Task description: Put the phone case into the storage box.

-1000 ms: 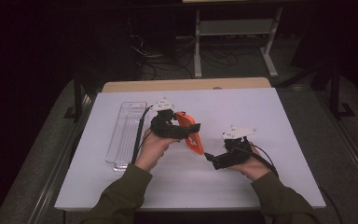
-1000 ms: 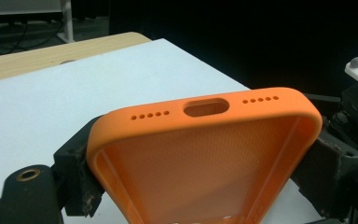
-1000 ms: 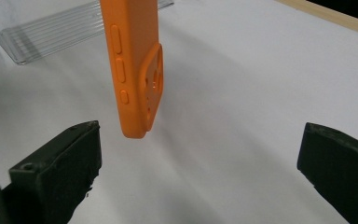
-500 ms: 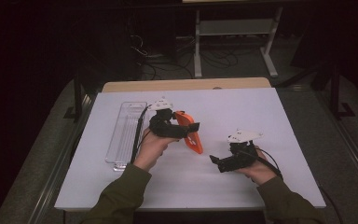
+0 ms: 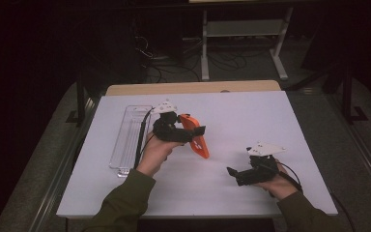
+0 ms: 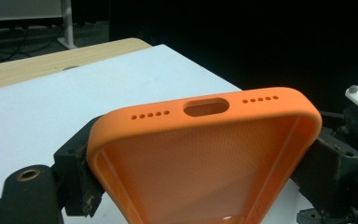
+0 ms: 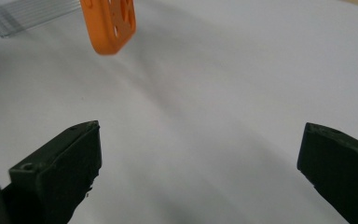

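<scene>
An orange phone case hangs tilted above the white table top, its open inner side facing the left gripper's camera. My left gripper is shut on the case, one black finger pressing each long edge. The case shows its port slot and two rows of small holes at the top rim. My right gripper sits low near the front right of the table, apart from the case. In the right gripper view, my right gripper stands wide open over bare white surface, with the case's end farther off.
A clear plastic tray lies lengthwise at the left of the white table top, and its ribbed edge is in the right gripper view. A wooden strip borders the far edge. Dark floor, cables and a rack lie beyond.
My right gripper has drawn away from the case's lower end, moving right and toward the near edge, a little lower. The left gripper and the case have stayed in place.
</scene>
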Motion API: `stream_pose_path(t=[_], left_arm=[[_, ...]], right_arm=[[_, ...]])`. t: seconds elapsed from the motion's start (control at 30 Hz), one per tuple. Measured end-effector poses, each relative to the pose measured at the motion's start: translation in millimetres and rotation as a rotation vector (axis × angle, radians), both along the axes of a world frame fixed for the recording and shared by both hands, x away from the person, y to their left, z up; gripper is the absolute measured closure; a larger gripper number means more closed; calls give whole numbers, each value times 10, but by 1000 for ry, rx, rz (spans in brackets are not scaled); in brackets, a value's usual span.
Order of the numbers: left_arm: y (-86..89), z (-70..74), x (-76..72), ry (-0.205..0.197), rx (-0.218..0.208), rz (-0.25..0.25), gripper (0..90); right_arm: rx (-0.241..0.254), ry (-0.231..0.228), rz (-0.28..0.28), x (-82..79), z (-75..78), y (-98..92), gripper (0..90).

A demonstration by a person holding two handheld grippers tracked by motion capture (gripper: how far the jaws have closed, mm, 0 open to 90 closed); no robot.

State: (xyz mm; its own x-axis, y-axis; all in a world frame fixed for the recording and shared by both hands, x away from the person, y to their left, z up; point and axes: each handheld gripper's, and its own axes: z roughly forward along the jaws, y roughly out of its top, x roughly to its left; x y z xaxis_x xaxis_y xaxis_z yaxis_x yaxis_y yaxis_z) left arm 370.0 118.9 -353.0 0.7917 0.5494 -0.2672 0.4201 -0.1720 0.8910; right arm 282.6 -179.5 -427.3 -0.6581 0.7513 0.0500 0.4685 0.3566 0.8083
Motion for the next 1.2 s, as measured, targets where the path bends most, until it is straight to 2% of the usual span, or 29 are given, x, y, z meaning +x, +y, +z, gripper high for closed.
stream_pose_path(t=[0.2,0.43,0.57,0.7,0.8,1.2], left_arm=[[1,5,2,-4,-2,-5,156],[-7,11,0,-8,1,-16,157],[-17,8,3,-5,-1,-17,156],[-23,7,6,-9,11,-22,156],[-23,22,4,-13,13,-24,156],[27,124,-6,-36,18,-32,156]], right_arm=[[-5,5,0,-69,-77,-79,0],[-20,31,20,-112,-155,-59,0],[-23,28,36,-121,-159,-55,0],[-24,44,35,-128,-169,-46,0],[-39,44,46,-121,-182,-53,0],[-33,27,52,-116,-162,-58,0]])
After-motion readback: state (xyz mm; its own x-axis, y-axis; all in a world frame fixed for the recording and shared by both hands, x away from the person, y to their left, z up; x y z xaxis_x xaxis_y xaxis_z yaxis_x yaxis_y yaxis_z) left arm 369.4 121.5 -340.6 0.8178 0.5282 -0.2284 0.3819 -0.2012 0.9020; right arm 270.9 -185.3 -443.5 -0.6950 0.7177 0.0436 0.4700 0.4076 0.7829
